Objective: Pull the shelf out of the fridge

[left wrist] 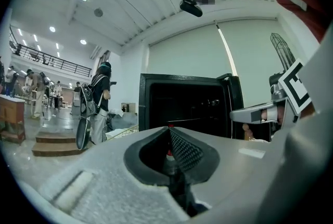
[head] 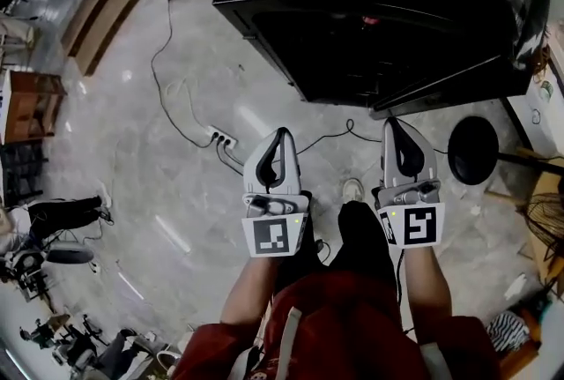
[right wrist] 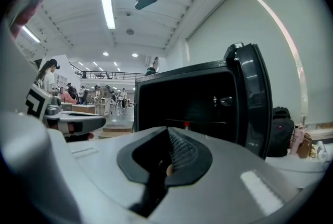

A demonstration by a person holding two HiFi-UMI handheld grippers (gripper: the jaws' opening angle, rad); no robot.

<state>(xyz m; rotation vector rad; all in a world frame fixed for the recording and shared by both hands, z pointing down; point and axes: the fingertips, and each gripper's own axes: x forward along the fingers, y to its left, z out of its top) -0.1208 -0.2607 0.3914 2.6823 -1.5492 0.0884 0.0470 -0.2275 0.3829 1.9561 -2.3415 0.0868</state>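
right now you hold both grippers out in front of you, side by side, short of the black fridge (head: pixel 352 8). your left gripper (head: pixel 283 138) is clenched with nothing between its jaws, and your right gripper (head: pixel 394 124) is clenched empty too. the shelf (right wrist: pixel 208 123) sits inside the fridge, a thin level line across the dark cavity, with a small red thing (right wrist: pixel 186 126) at that line. the fridge door (right wrist: pixel 255 98) stands swung open at the right. neither gripper touches the fridge.
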